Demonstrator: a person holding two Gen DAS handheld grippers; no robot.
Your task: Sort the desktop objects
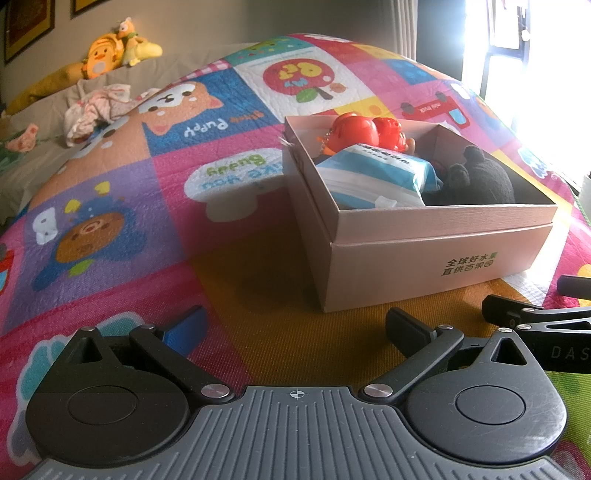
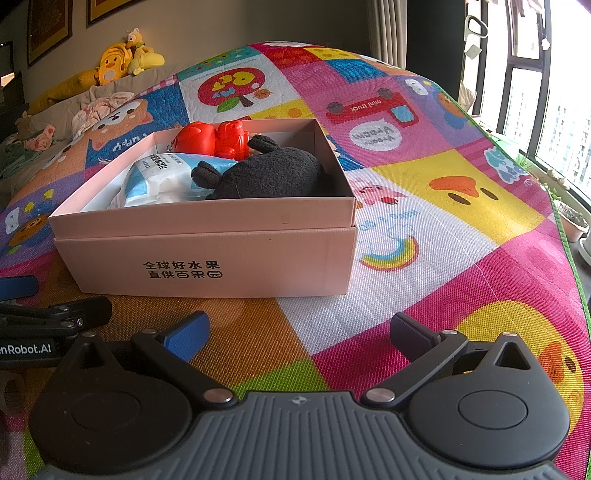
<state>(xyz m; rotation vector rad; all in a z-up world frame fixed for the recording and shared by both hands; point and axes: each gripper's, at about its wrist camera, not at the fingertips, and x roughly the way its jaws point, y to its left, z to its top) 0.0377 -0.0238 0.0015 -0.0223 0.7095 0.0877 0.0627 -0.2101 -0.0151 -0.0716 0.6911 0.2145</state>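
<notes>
— Where were you working?
— In a home: you had a cartoon play mat (image 2: 443, 236) underfoot, plush toys (image 2: 122, 59) on a sofa (image 1: 44, 140), framed pictures (image 2: 48, 29), and a curtained window (image 2: 535, 92).

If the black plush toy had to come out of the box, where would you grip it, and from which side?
Grip the black plush toy across its rounded back, coming straight down from above: the pink box walls block side approaches, and its body rises highest there. Both grippers are open and empty.
</notes>
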